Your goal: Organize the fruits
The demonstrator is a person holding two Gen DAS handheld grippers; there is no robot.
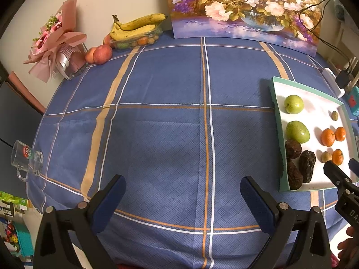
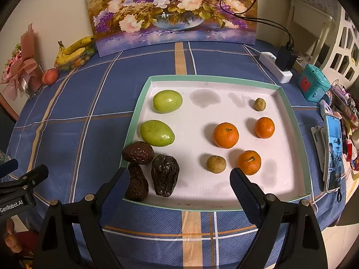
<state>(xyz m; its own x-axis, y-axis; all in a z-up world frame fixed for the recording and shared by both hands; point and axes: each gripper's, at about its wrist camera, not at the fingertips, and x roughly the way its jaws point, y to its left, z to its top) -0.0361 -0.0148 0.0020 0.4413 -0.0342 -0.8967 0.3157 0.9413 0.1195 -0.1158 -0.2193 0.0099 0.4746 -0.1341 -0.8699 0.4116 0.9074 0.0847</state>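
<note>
A white tray with a mint rim (image 2: pixel 215 77) (image 1: pixel 274 94) lies on the blue checked cloth. It holds two green fruits (image 2: pixel 167 101) (image 2: pixel 157 133), three dark wrinkled fruits (image 2: pixel 165 174), three oranges (image 2: pixel 225 135) (image 2: pixel 264 127) (image 2: pixel 249 162) and two small brownish fruits (image 2: pixel 216 164) (image 2: pixel 260 104). My right gripper (image 2: pixel 179 185) is open above the tray's near edge, holding nothing. My left gripper (image 1: pixel 182 192) is open over bare cloth, left of the tray. At the far left corner, bananas (image 1: pixel 136 25) rest on a clear punnet of small fruits (image 1: pixel 136 41), with two reddish fruits (image 1: pixel 102 54) beside it.
A flower painting (image 2: pixel 172 11) leans on the back wall. A pink bouquet (image 1: pixel 55 40) stands far left, and a glass mug (image 1: pixel 27 160) lies at the left table edge. A power strip with plugs (image 2: pixel 276 67), a teal box (image 2: pixel 313 85) and a phone (image 2: pixel 334 154) crowd the right side.
</note>
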